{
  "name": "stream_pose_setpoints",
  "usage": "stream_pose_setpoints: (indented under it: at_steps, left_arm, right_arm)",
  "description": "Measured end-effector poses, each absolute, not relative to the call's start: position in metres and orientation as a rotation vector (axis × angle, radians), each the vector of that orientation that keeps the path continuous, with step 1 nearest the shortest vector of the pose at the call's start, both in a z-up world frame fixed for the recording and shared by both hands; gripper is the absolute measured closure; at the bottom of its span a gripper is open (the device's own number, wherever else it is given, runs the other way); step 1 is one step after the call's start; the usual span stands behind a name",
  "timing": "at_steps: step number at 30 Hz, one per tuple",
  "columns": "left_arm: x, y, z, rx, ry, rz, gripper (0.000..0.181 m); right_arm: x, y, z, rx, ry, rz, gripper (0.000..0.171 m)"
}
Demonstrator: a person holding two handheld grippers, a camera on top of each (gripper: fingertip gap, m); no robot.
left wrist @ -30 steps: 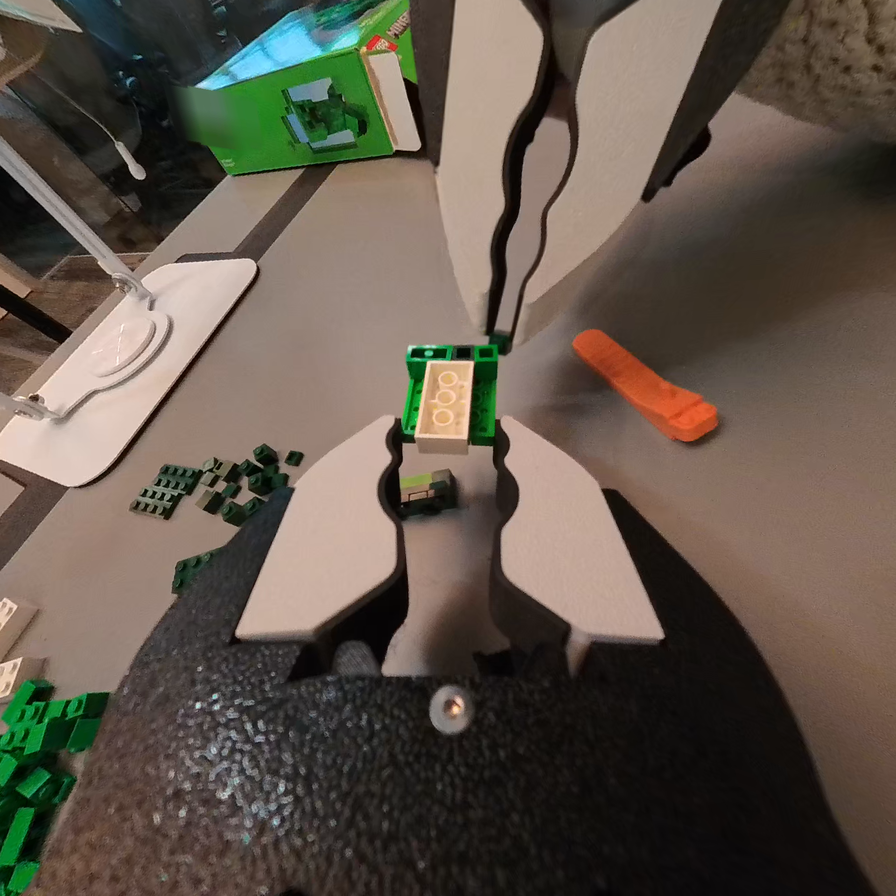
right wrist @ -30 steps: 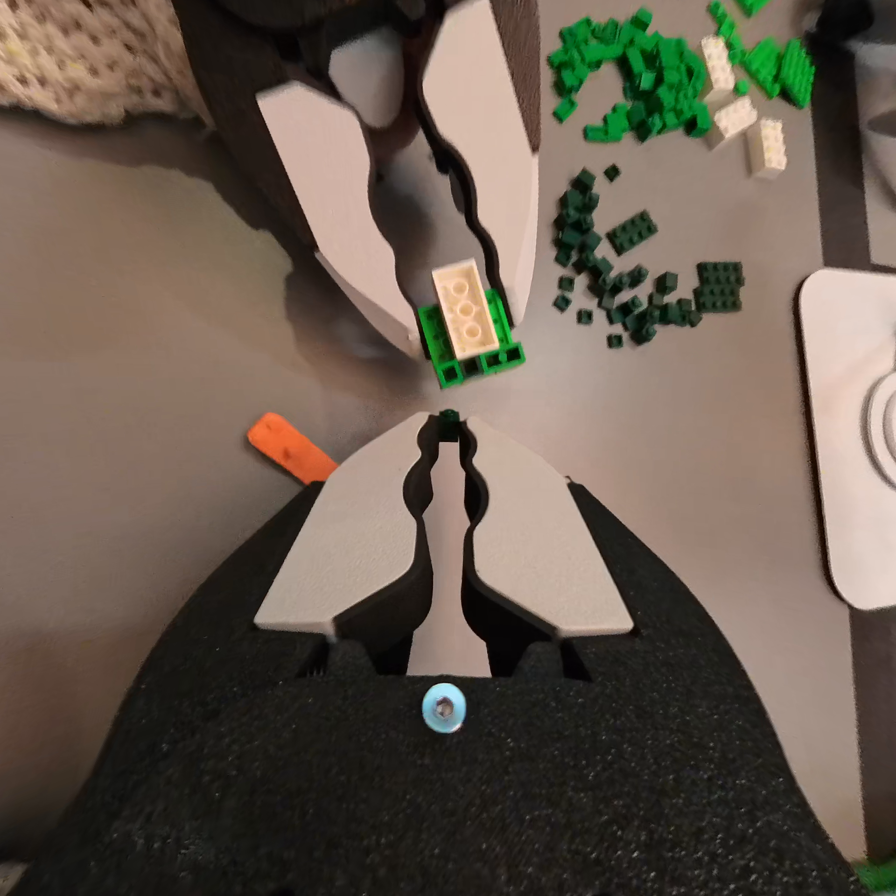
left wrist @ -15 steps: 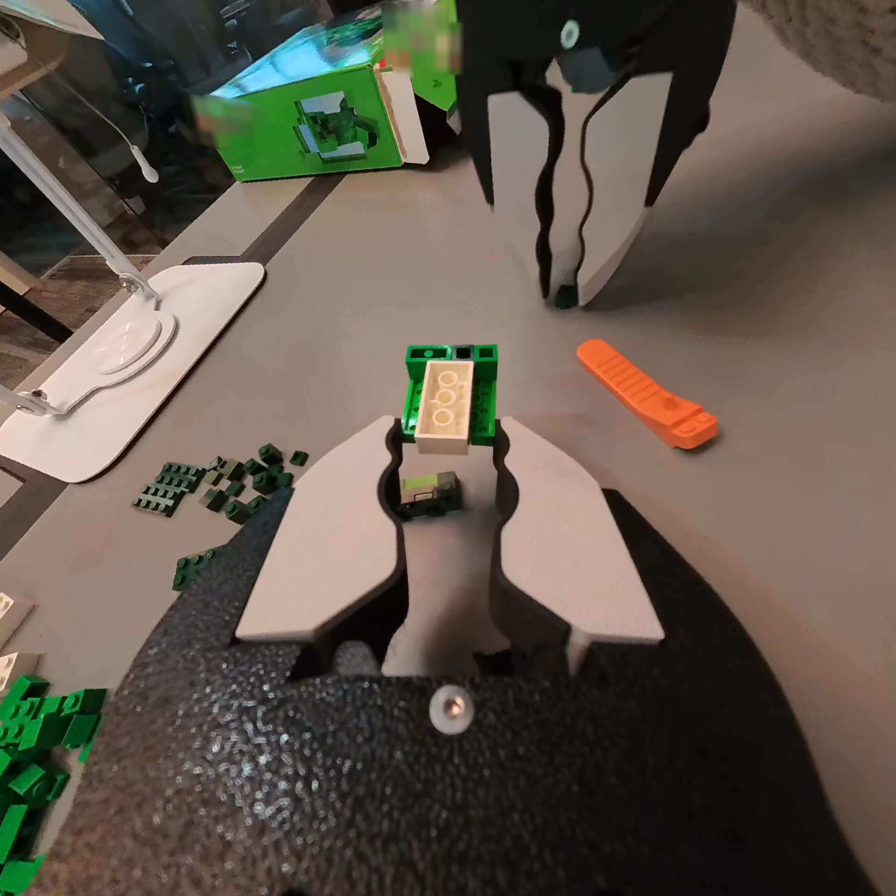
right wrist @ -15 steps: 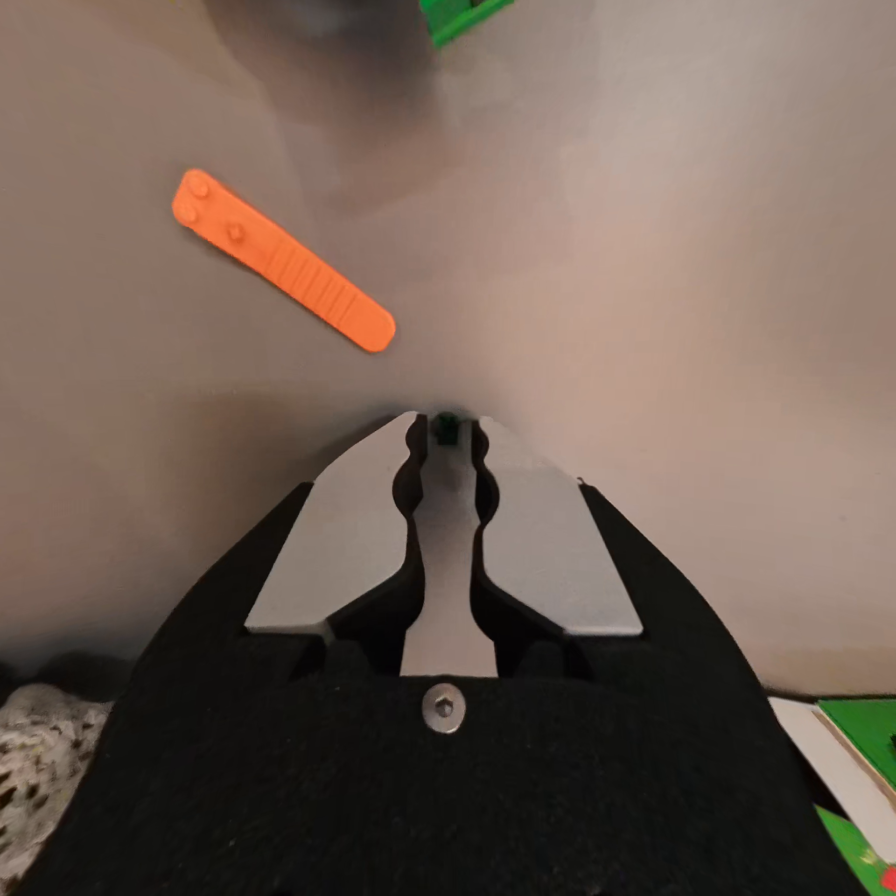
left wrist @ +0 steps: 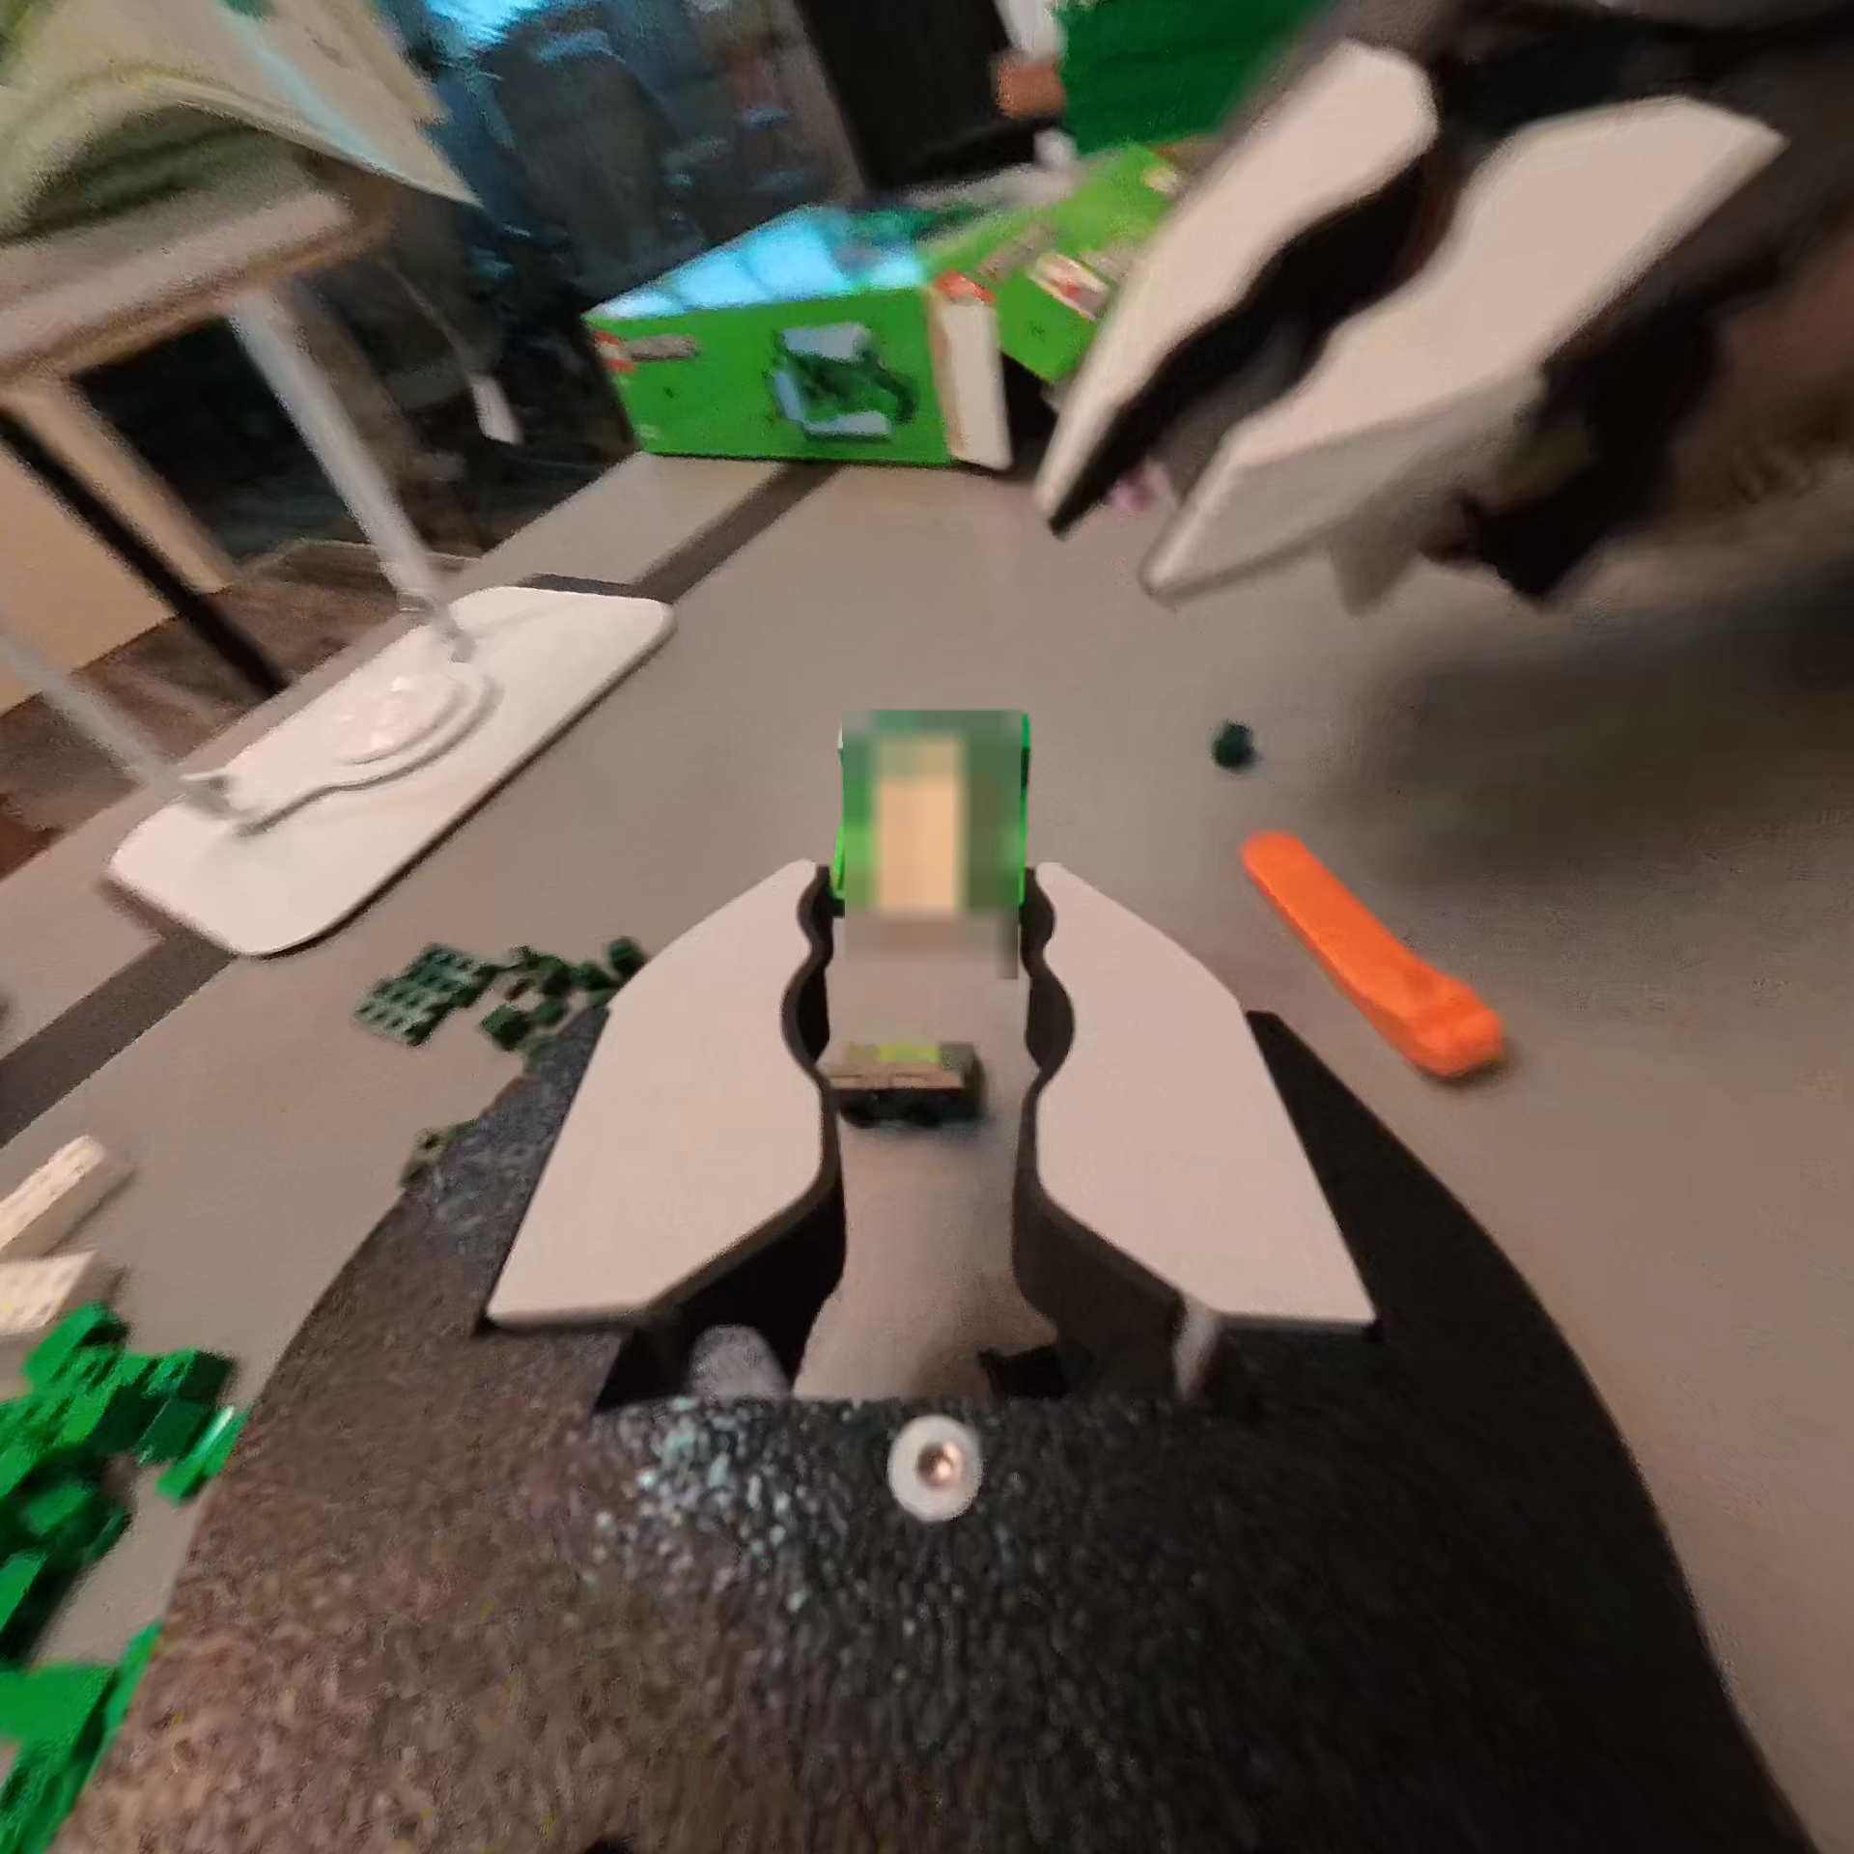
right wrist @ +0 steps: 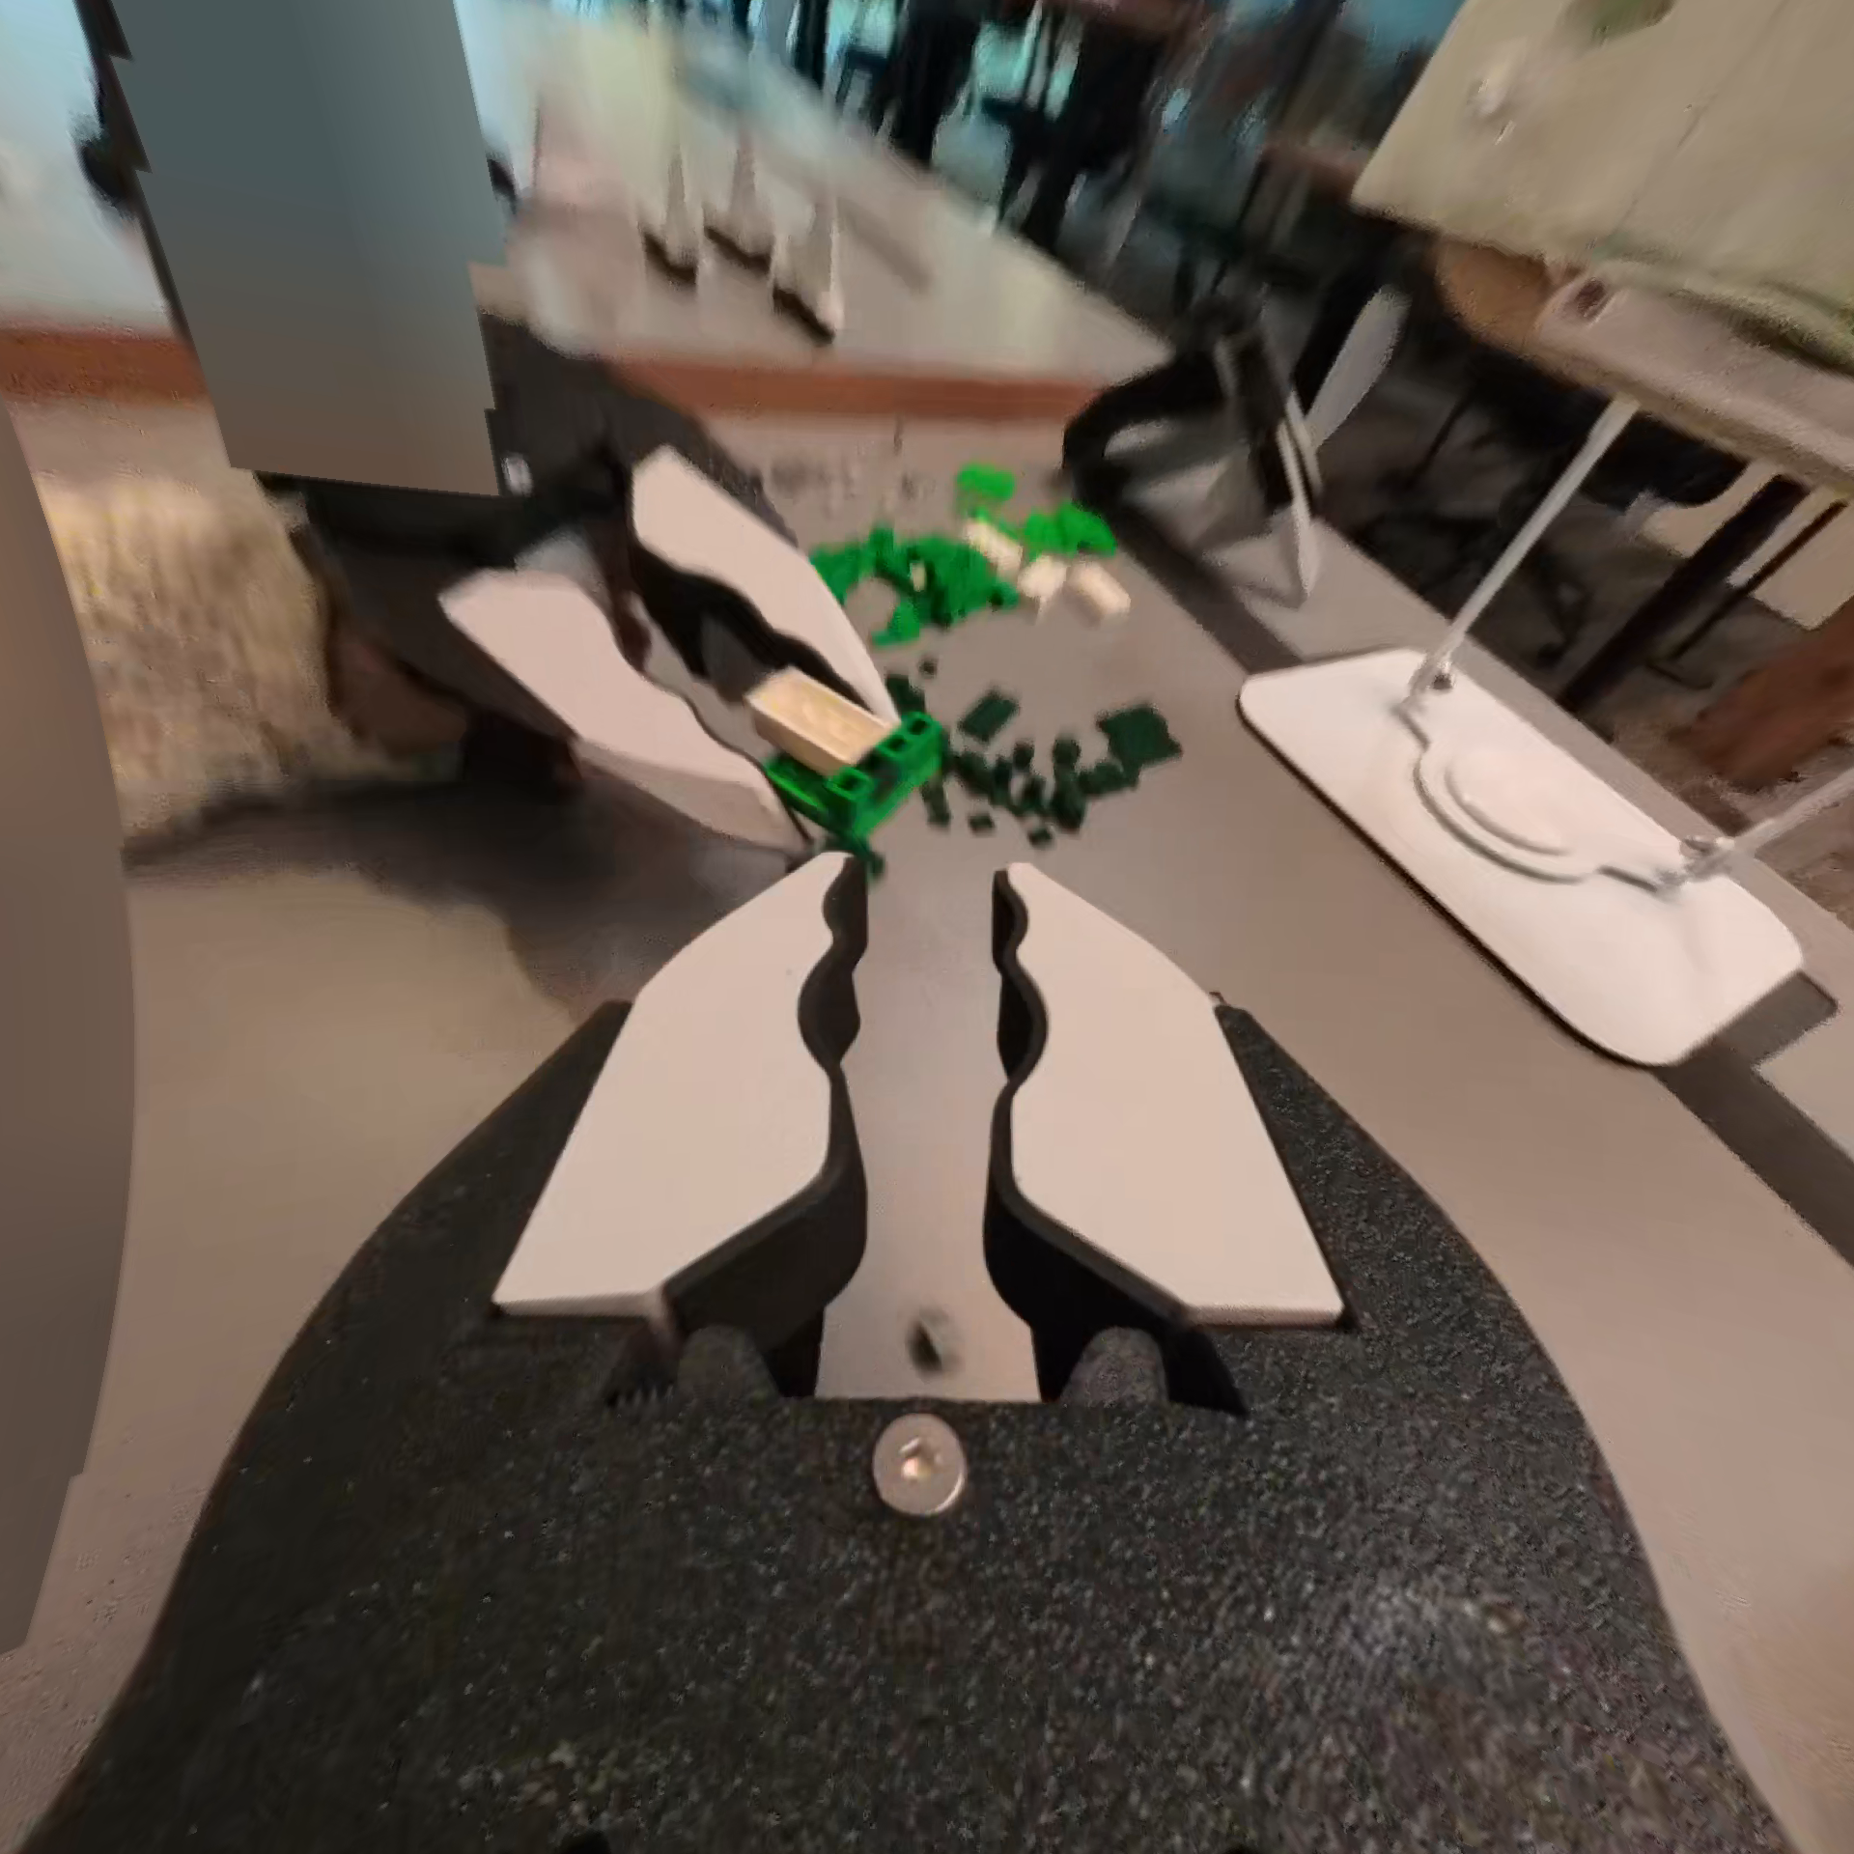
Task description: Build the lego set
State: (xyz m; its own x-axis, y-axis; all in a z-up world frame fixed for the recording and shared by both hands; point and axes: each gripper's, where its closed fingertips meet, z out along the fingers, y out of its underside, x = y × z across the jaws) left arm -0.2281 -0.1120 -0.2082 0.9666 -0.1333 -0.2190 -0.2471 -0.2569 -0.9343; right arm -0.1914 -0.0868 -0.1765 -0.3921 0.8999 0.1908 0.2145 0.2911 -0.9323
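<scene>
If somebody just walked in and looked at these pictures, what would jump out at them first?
Probably the bright green and cream lego build pinched at the tips of the left gripper, held up above the grey table. Next, the orange tool lying on the table to its right. The right gripper is open with nothing between its fingers.

Brick separator (left wrist: pixel 1369 958) right of held assembly (left wrist: pixel 928 803), loose bricks (left wrist: pixel 482 993) left, box (left wrist: pixel 803 381) behind
</scene>
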Motion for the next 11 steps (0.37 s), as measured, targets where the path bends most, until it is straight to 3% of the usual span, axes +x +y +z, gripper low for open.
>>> stream_pose_setpoints:
  at_steps: [6, 11]
  left_arm:
    - [-0.232, -0.115, -0.186, -1.717, 0.239, 0.298, 0.146]
    - [-0.193, -0.121, -0.187, -1.627, 0.526, 0.011, 0.146]
  right_arm:
    - [-0.208, -0.122, -0.156, -0.867, -1.54, 1.05, 0.149]
    - [-0.194, -0.148, -0.151, -0.51, -1.713, 1.103, 0.143]
